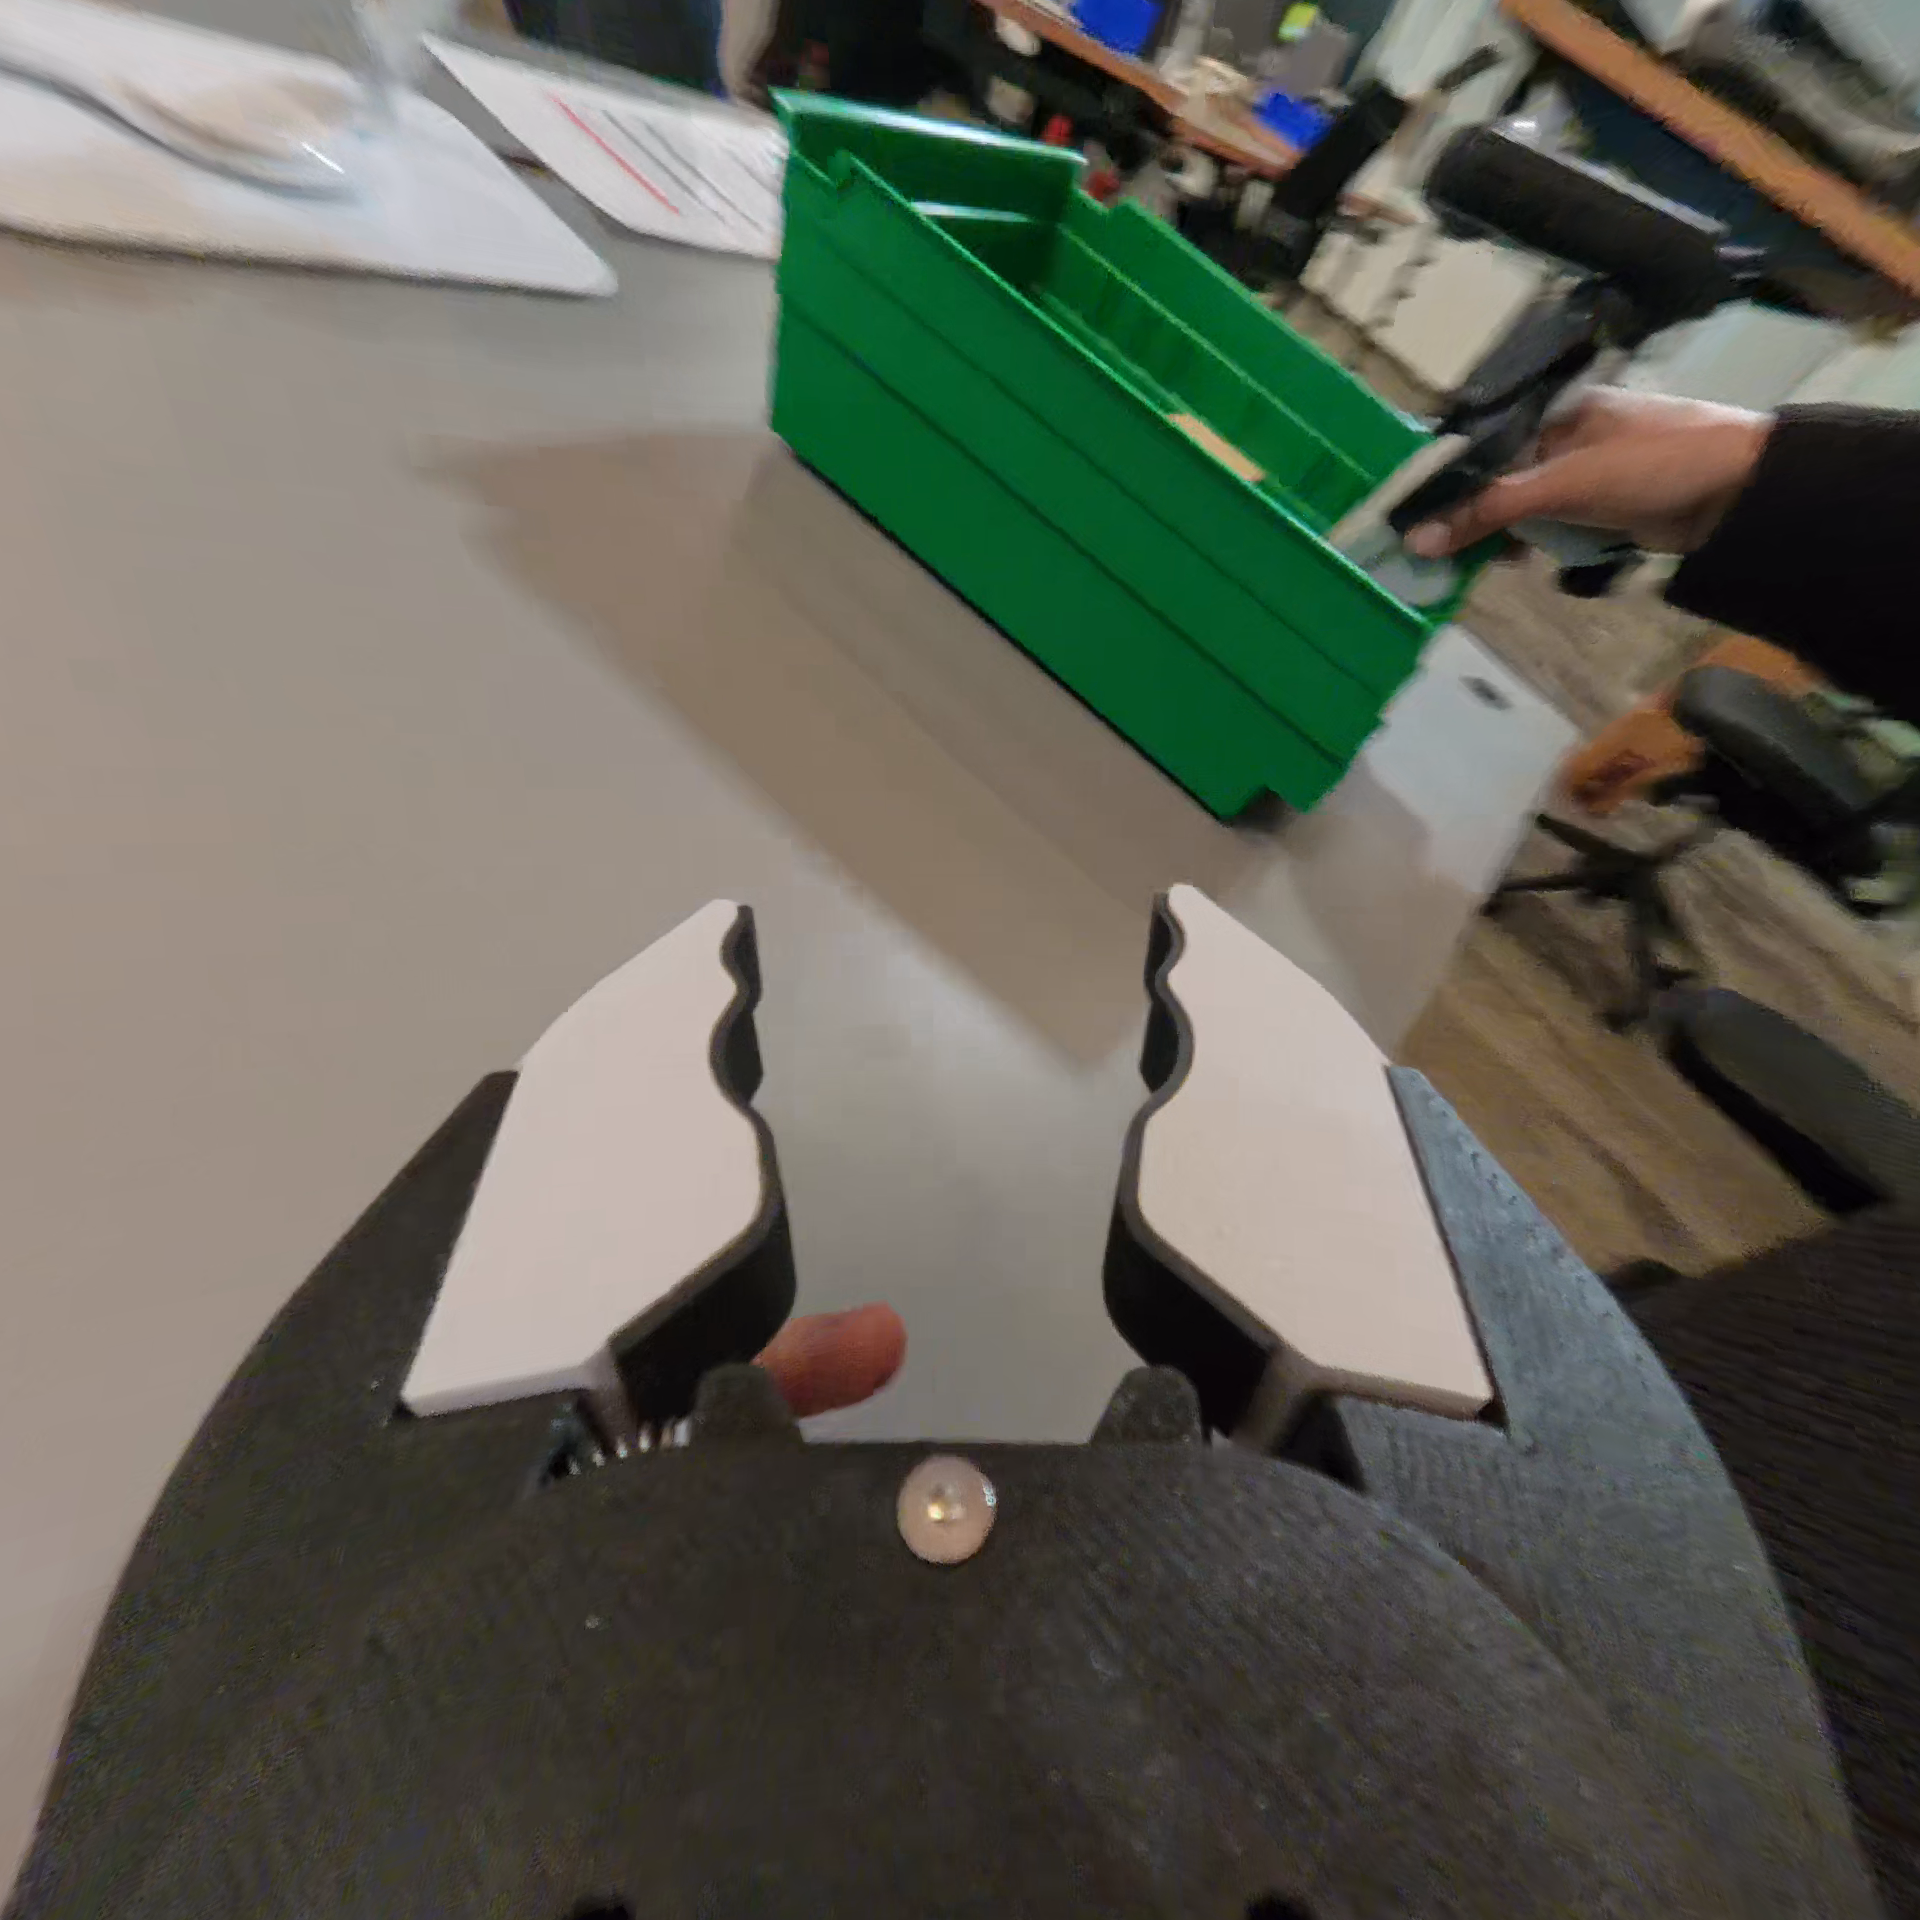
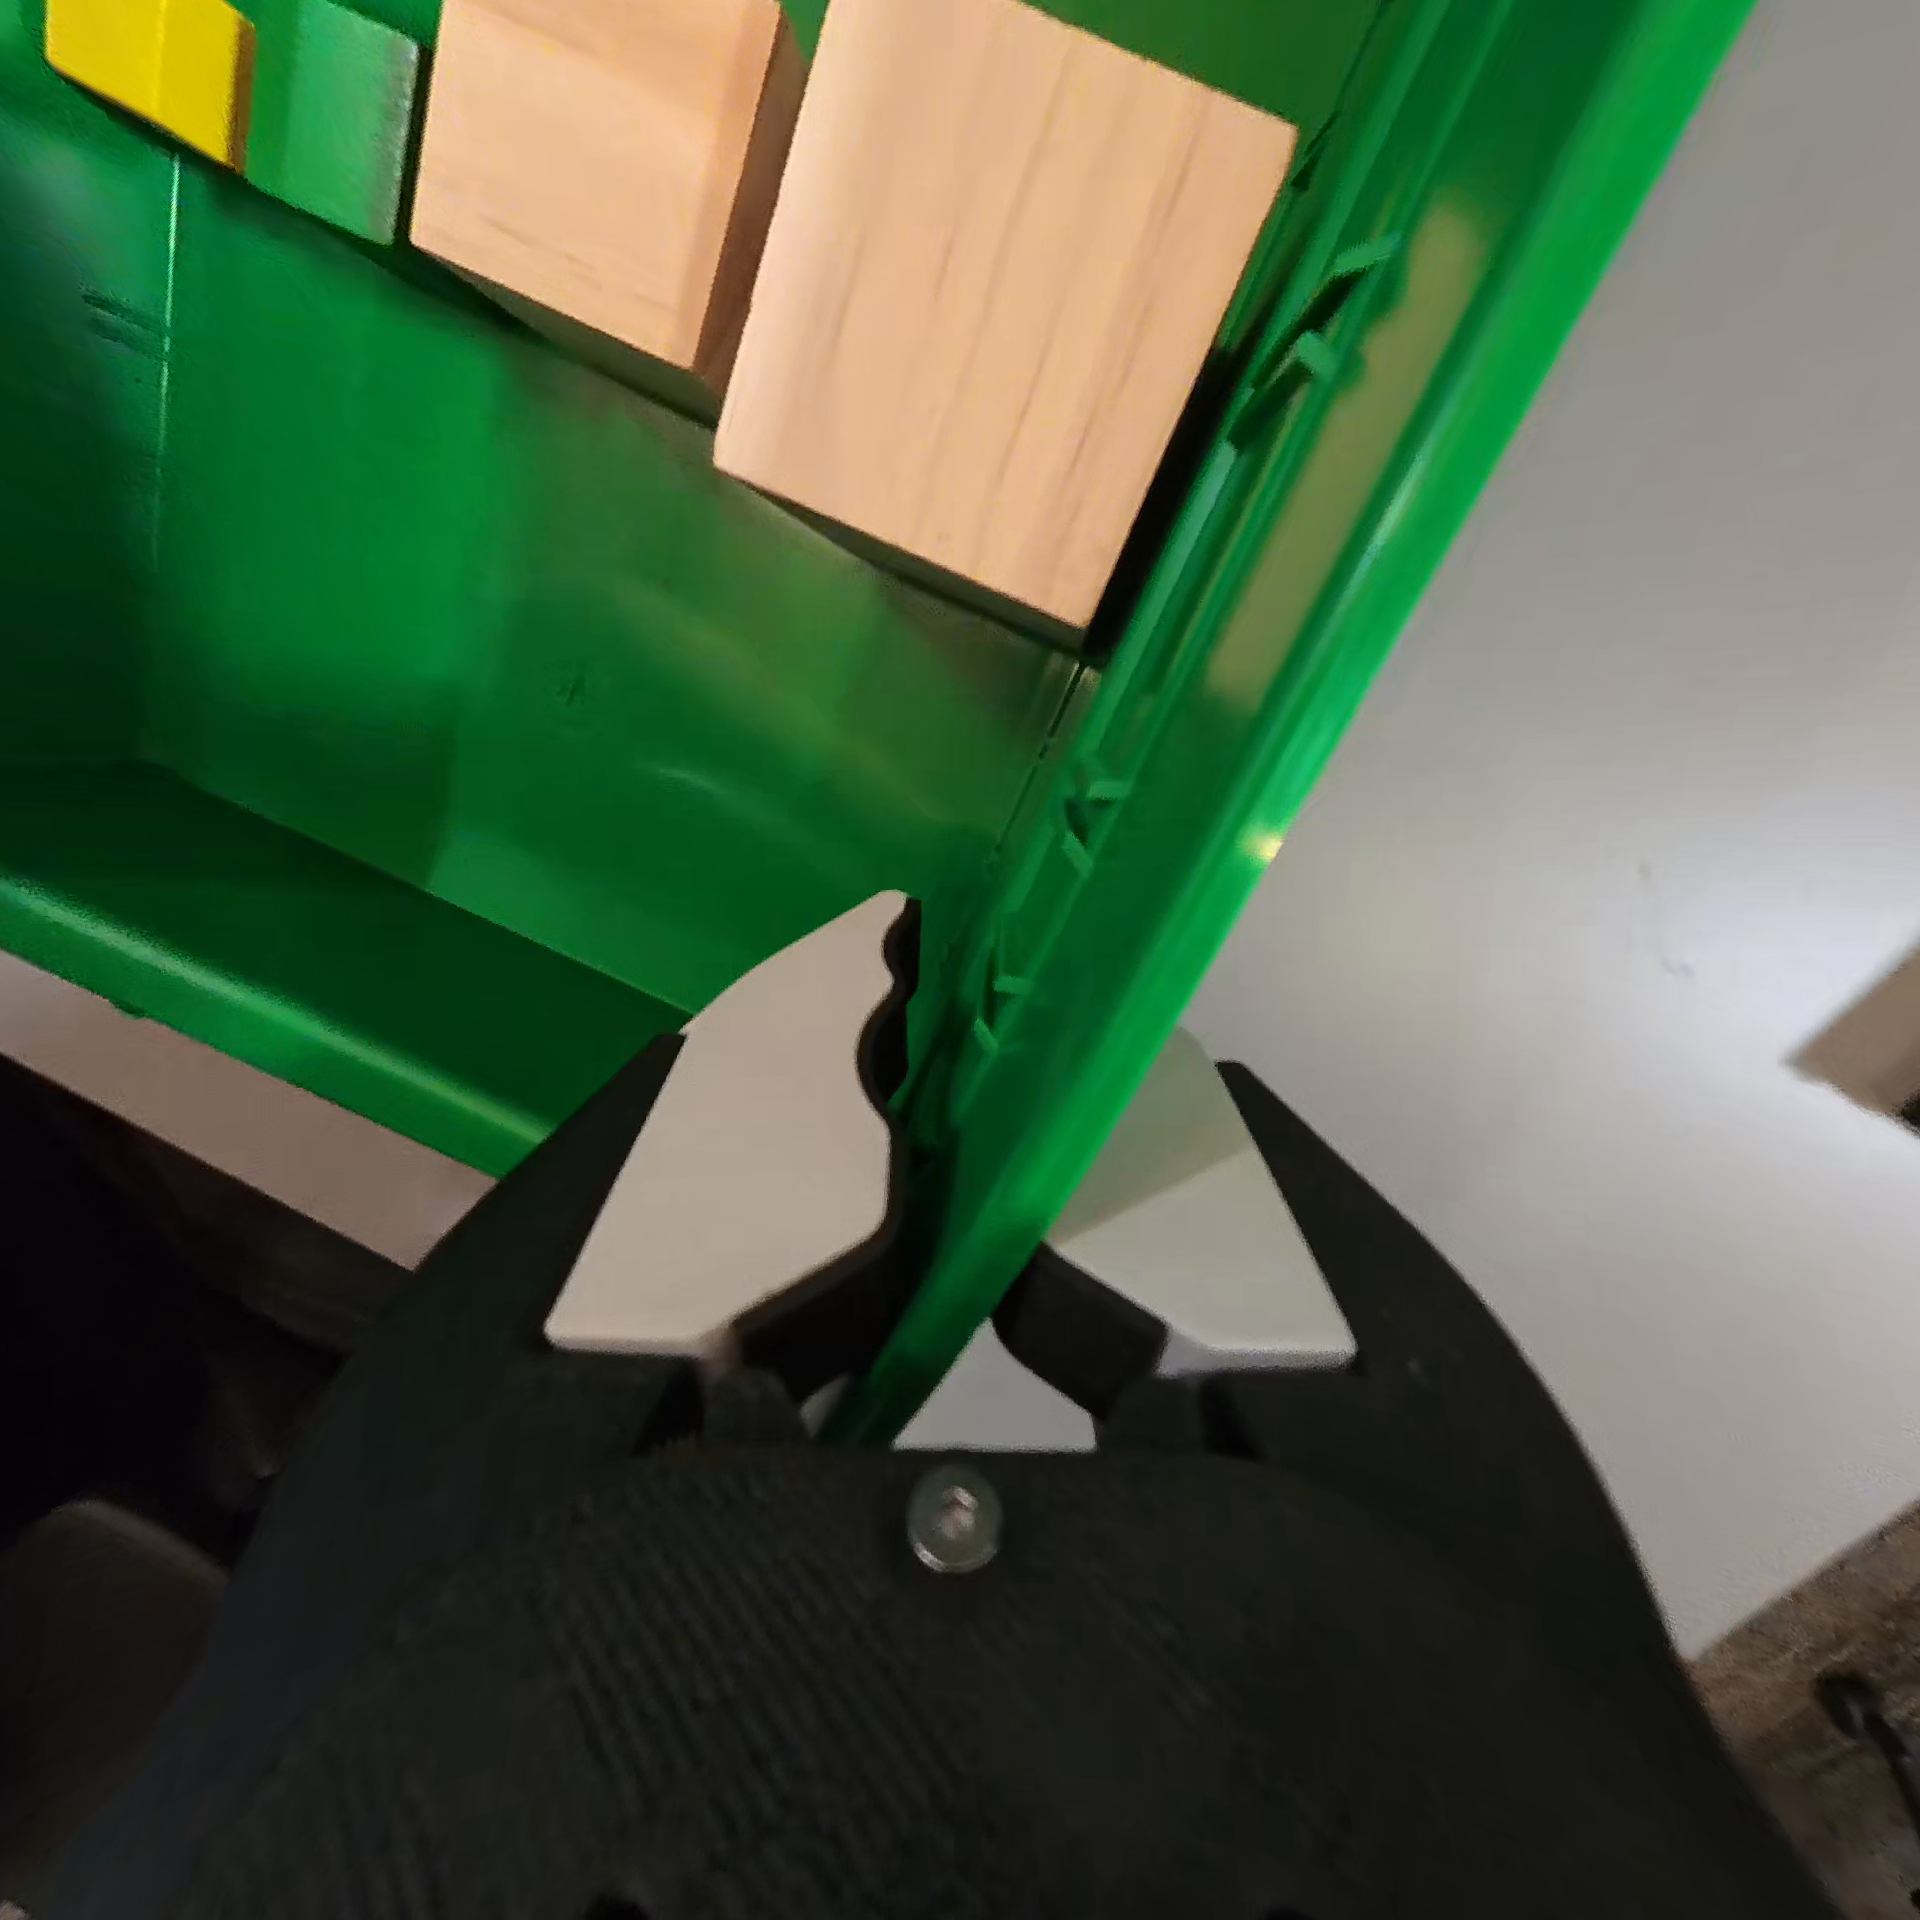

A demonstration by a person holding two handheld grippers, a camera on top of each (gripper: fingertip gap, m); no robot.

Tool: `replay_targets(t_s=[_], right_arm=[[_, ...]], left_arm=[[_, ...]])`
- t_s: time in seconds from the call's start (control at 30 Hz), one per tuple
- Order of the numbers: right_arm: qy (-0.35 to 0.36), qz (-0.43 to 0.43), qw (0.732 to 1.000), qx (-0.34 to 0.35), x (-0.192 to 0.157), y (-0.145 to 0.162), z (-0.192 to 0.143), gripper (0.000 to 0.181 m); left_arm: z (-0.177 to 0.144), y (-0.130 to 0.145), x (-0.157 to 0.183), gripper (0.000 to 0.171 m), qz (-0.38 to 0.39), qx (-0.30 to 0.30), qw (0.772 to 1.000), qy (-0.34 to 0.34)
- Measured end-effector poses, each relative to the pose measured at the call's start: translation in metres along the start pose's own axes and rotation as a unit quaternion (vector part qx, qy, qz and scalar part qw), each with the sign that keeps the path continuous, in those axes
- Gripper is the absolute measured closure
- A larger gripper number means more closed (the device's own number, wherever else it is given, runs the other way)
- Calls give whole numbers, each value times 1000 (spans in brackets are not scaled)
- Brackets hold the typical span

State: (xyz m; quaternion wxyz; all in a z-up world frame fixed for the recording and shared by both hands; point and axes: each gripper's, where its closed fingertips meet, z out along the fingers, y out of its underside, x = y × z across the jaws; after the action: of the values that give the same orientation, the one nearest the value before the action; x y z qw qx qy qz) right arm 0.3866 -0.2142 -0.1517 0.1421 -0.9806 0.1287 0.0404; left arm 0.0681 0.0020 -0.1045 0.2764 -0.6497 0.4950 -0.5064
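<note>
A green plastic bin [image 1: 1039, 457] stands on the pale table [image 1: 312, 727], near its right edge. My left gripper [image 1: 954, 914] is open and empty, low over the table, short of the bin. My right gripper [image 2: 997, 1049] is shut on the bin's side wall [image 2: 1226, 727], one finger inside and one outside; it also shows in the left wrist view [image 1: 1413, 530], held by a hand at the bin's near right corner. Inside the bin lie two plain wooden blocks [image 2: 987, 343], a green block [image 2: 332, 135] and a yellow block [image 2: 145, 62].
White sheets and a clear plastic item [image 1: 260, 135] lie at the table's far left. Office chairs [image 1: 1787, 769] and desks stand on the floor beyond the table's right edge. Open table surface lies between my left gripper and the bin.
</note>
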Motion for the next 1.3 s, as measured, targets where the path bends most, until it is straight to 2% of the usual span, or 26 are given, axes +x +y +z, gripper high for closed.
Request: replay_targets(t_s=[0.1, 0.17, 0.23, 0.33, 0.43, 0.5, 0.53, 0.57, 0.63, 0.7, 0.87, 0.93, 1.03, 1.1, 1.17, 1.3], right_arm=[[-26, -5, 1000, 7, -27, -15, 7, 169], [-43, -7, 999, 9, -47, -29, 13, 169], [-48, -18, 999, 12, -66, -45, 19, 168], [-28, -44, 998, 19, -93, -73, 31, 168], [-15, -67, 997, 23, -124, -99, 42, 167], [-19, -72, 997, 26, -147, -115, 49, 166], [-19, -75, 997, 27, -159, -122, 52, 166], [-22, -75, 997, 28, -171, -129, 56, 166], [-24, -73, 997, 31, -194, -142, 62, 166], [-31, -62, 997, 31, -216, -153, 69, 164], [-63, -29, 997, 13, -268, -174, 89, 163], [-67, -21, 997, 15, -283, -184, 94, 162], [-59, -7, 998, 12, -301, -194, 99, 159], [-56, -5, 998, 12, -311, -198, 101, 159], [-54, -2, 998, 12, -319, -199, 102, 159], [-62, 0, 998, 16, -325, -201, 103, 157]], left_arm=[[-23, -32, -24, 88, 56, 54, 992, -101], [-46, -59, -37, 89, 86, 102, 979, -153], [-68, -74, -54, 93, 114, 113, 967, -198], [-94, -79, -88, 85, 152, 81, 949, -263], [-126, -87, -130, 80, 178, 72, 918, -347], [-147, -93, -151, 77, 174, 73, 899, -395], [-154, -95, -155, 78, 167, 79, 898, -399], [-156, -93, -160, 78, 160, 74, 900, -398], [-156, -74, -175, 71, 150, 17, 902, -403], [-159, -54, -194, 65, 146, -29, 893, -425], [-162, -37, -212, 78, 169, -58, 879, -443], [-158, -37, -210, 93, 178, -56, 883, -431], [-156, -36, -208, 105, 189, -68, 881, -427], [-154, -35, -207, 120, 202, -74, 880, -423], [-151, -30, -206, 153, 206, -84, 883, -413], [-166, -31, -219, 164, 191, -91, 876, -434]])
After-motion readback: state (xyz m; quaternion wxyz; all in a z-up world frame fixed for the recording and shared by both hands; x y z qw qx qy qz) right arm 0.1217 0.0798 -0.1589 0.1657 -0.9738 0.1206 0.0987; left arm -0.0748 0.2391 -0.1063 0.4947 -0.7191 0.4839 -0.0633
